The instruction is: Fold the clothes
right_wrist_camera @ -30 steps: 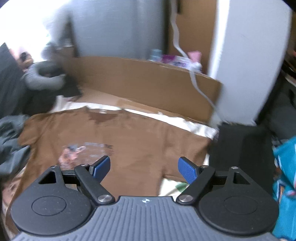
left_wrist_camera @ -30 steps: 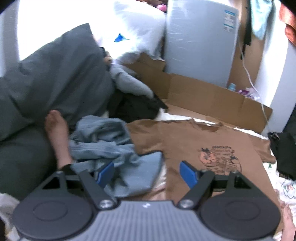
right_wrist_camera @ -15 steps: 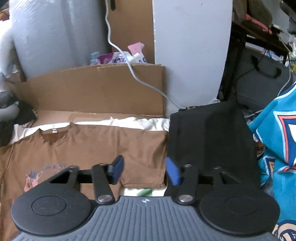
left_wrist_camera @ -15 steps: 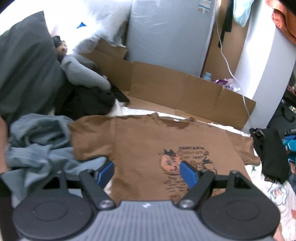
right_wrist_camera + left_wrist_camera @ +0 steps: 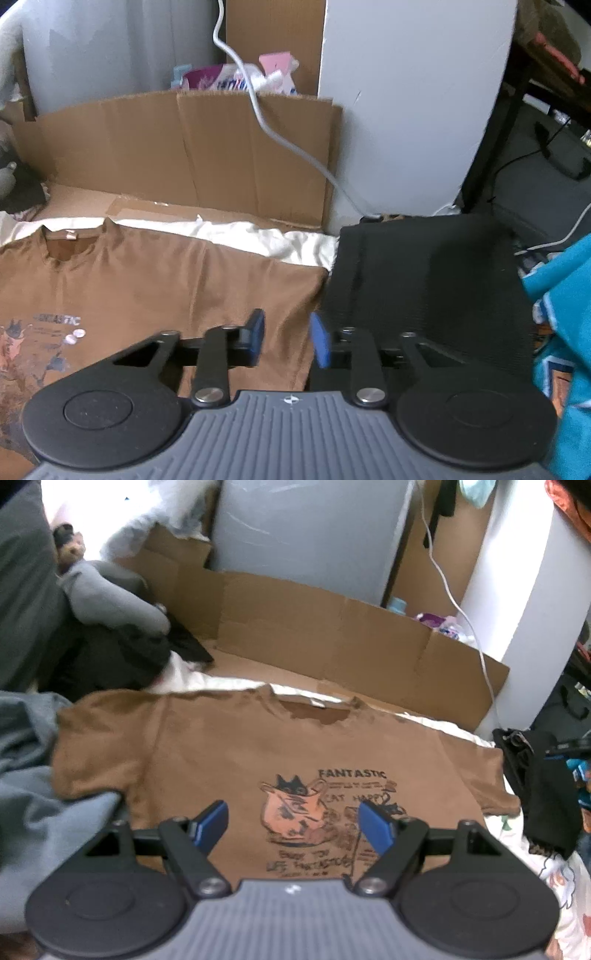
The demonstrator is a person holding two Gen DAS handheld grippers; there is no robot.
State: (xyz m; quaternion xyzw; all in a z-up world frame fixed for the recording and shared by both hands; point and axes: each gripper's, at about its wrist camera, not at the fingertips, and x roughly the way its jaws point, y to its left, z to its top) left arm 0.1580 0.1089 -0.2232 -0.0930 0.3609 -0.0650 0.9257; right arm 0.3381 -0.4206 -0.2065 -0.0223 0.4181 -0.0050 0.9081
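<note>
The brown T-shirt point(image 5: 236, 760) lies flat on the bed, print facing up, its collar toward the cardboard point(image 5: 332, 635) at the far edge. The left gripper point(image 5: 293, 821) hangs above the print with its jaws wide apart and nothing between them. The right gripper point(image 5: 286, 338) is over the shirt's sleeve beside a black garment point(image 5: 424, 280); its jaws are closing, not pressing cloth.

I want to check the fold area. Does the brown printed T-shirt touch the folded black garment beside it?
Touching. In the right wrist view, the brown printed T-shirt's sleeve edge meets the folded black garment's edge, with no sheet visible between them.
</note>
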